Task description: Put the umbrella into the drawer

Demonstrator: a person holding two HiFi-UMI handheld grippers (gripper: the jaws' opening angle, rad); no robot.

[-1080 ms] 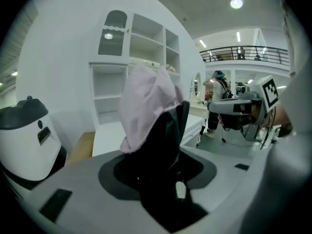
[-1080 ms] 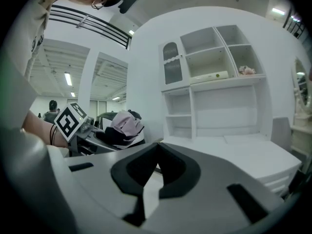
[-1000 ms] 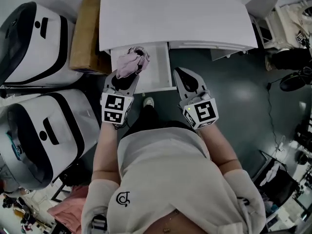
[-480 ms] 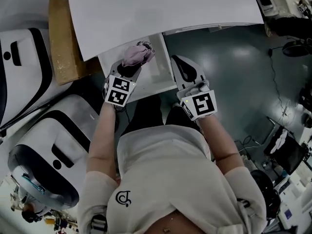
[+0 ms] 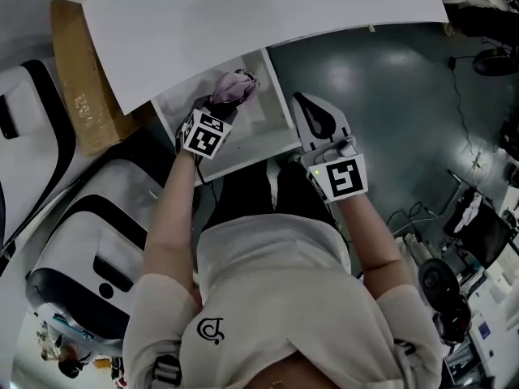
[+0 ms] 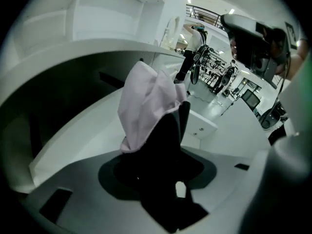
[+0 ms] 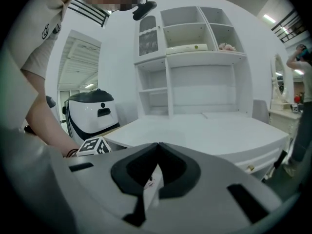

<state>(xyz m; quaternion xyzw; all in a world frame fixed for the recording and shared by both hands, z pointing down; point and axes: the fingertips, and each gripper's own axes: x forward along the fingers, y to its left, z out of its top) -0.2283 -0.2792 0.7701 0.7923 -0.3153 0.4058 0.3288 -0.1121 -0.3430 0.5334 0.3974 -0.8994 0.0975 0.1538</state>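
A folded pink umbrella point(image 5: 236, 87) with a dark lower part hangs over the inside of the open white drawer point(image 5: 280, 109) under the desk. My left gripper point(image 5: 220, 109) is shut on its dark end and tilts steeply down into the drawer. In the left gripper view the pink fabric point(image 6: 146, 104) stands up between the jaws of the left gripper point(image 6: 163, 167), with the drawer's white inside point(image 6: 63, 140) behind it. My right gripper point(image 5: 306, 108) hovers just right of the drawer, shut and empty. In the right gripper view, the right gripper point(image 7: 156, 146) has its tips together.
The white desk top point(image 5: 243, 23) overhangs the drawer's back. A cardboard box point(image 5: 77, 96) and a white-and-black machine point(image 5: 89, 250) stand to the left. Dark floor point(image 5: 389, 96) lies to the right. A white shelf unit point(image 7: 195, 57) rises behind the desk.
My left gripper has sunk and tipped downward, carrying the umbrella lower into the drawer. My right gripper has come down a little beside the drawer's right wall.
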